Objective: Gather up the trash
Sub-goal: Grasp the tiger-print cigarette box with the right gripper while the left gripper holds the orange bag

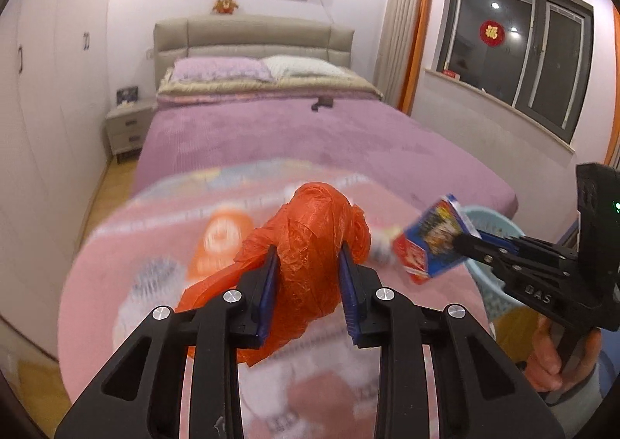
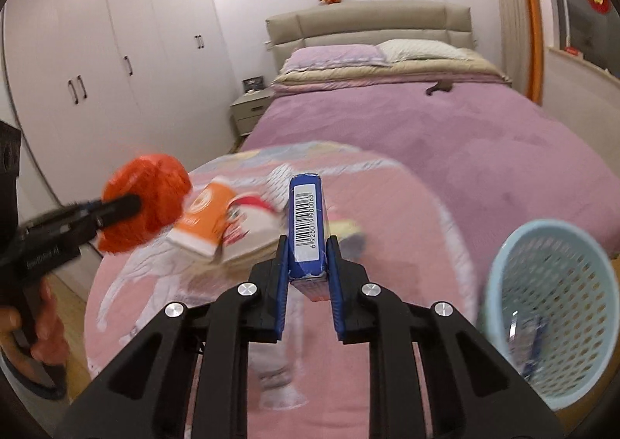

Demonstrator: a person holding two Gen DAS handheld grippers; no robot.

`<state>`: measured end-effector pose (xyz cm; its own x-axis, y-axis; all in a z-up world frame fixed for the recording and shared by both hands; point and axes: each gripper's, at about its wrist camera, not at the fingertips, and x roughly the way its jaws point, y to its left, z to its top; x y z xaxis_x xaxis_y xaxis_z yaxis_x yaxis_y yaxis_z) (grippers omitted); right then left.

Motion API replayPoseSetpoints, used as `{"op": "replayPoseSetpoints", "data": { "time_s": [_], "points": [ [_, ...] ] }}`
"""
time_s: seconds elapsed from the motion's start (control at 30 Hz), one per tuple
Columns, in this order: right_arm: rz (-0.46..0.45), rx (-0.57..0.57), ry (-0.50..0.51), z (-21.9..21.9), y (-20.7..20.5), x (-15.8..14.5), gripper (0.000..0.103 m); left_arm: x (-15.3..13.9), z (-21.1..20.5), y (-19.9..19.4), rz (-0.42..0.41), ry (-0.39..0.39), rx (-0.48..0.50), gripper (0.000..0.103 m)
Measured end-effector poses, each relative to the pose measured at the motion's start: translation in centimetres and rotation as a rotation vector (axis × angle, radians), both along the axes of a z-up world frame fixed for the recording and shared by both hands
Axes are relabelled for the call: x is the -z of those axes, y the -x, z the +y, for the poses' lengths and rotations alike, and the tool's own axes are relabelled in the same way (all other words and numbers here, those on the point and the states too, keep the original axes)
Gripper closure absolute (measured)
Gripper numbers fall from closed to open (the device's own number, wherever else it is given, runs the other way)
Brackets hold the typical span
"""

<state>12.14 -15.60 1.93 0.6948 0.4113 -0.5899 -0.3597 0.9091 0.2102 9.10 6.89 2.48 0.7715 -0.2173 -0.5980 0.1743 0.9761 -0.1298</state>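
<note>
left wrist view has the left gripper (image 1: 308, 258) clamped on a crumpled orange bag (image 1: 310, 233), jaws narrowed in on its middle with the loose plastic spilling out both sides. it's up in the air over the pink surface (image 1: 135, 245), not resting on anything.

right wrist view shows the right gripper (image 2: 307, 260) pinched onto a blue box (image 2: 306, 225), held by its two wide faces, barcode edge facing the camera, long axis pointing straight out along the fingers. also lifted clear of the surface.

the bit that matters: the basket (image 2: 550, 284) sits low and to the right of the right gripper, near it, tipped so the mouth faces the camera. something bluish is already lying inside, too blurry to name. from the left wrist view the basket (image 1: 488, 222) is mostly hidden behind the right gripper (image 1: 471, 241) and box (image 1: 434, 241), well off to the right. so the right hand is clearly nearer, and my guess is the box goes in first with a swing right and down, then the bag has to cross over after.

an orange carton (image 2: 201, 218) and some other packaging remain on the surface between the two grippers, so i'd say there's more to pick up yet. everything's motion-blurred, so take the details loosely.
</note>
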Motion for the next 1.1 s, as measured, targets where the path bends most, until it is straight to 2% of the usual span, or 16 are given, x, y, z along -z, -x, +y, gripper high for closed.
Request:
{"op": "replayPoseSetpoints", "data": {
  "time_s": [0.17, 0.37, 0.47, 0.53, 0.6, 0.7, 0.83, 1.1],
  "points": [
    [0.113, 0.0, -0.084, -0.3, 0.4, 3.8, 0.086, 3.2, 0.7, 1.6, 0.079, 0.032, -0.014, 0.075],
    [0.16, 0.078, -0.095, -3.4, 3.2, 5.4, 0.083, 4.3, 0.5, 2.0, 0.103, 0.044, 0.005, 0.075],
    [0.189, 0.053, -0.026, -3.7, 5.1, 6.0, 0.068, 4.6, -0.2, 1.9, 0.104, 0.04, 0.03, 0.075],
    [0.186, 0.027, 0.006, -3.8, 6.4, 6.1, 0.047, 4.7, -1.1, 2.1, 0.101, 0.031, 0.05, 0.074],
    [0.171, 0.037, 0.057, -3.8, 7.2, 6.2, 0.035, 4.8, -1.5, 2.3, 0.101, 0.024, 0.06, 0.074],
    [0.141, 0.066, 0.123, -4.8, 7.4, 6.0, 0.033, 4.8, -2.2, 2.6, 0.094, 0.022, 0.077, 0.074],
    [0.151, 0.061, 0.092, -5.5, 6.5, 5.8, 0.027, 4.8, -2.5, 2.8, 0.09, 0.022, 0.084, 0.074],
    [0.162, 0.029, 0.13, -2.3, 4.8, 7.3, 0.024, 5.3, -2.8, 2.8, 0.105, 0.016, 0.081, 0.074]
  ]
}}
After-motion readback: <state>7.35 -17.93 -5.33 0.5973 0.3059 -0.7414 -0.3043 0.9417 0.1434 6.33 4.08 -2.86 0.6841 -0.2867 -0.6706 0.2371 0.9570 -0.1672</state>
